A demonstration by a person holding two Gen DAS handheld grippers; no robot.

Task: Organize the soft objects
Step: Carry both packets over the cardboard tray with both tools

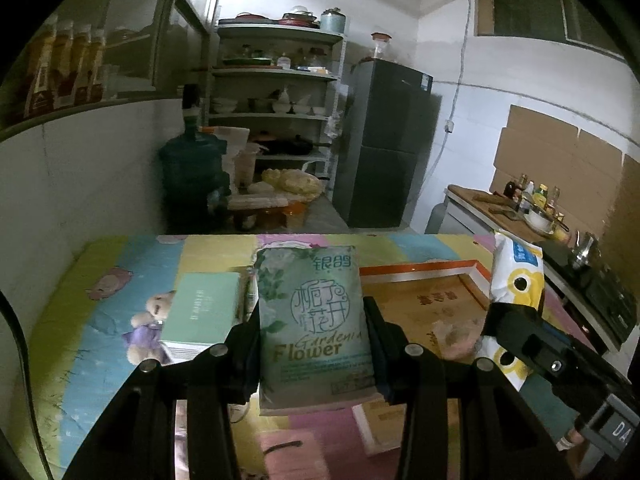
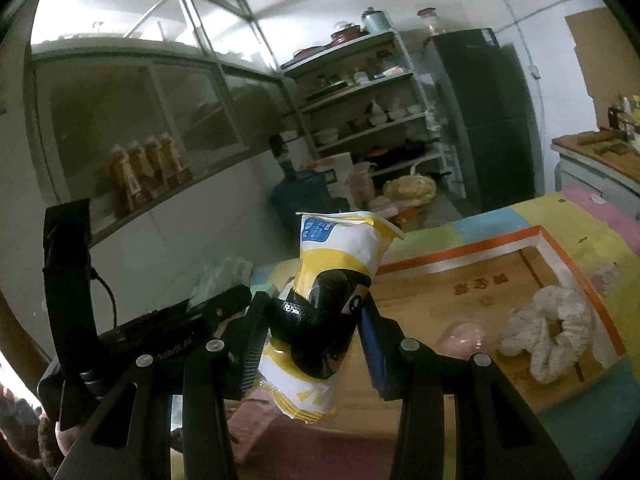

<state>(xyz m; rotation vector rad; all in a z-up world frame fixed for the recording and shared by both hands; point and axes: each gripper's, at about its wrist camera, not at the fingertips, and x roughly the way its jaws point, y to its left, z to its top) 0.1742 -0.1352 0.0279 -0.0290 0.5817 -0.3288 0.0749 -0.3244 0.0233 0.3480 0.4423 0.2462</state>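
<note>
**Two soft packs held up over the tabletop**

The left hand-held gripper (image 1: 316, 344) squeezes a green tissue pack (image 1: 314, 320) between its two fingers. The pack stands upright, above the colorful tabletop (image 1: 72, 320).

The right hand-held gripper (image 2: 314, 340) squeezes a yellow and white pack (image 2: 336, 252). This pack also stands up, with its top leaning a little toward 1 o'clock.

A flat cardboard box (image 2: 460, 280) lies on the tabletop at 3 o'clock from the yellow pack. A fluffy white scrunchie (image 2: 548, 332) rests inside it. A green box (image 1: 200, 312) sits at 9 o'clock from the tissue pack.
</note>
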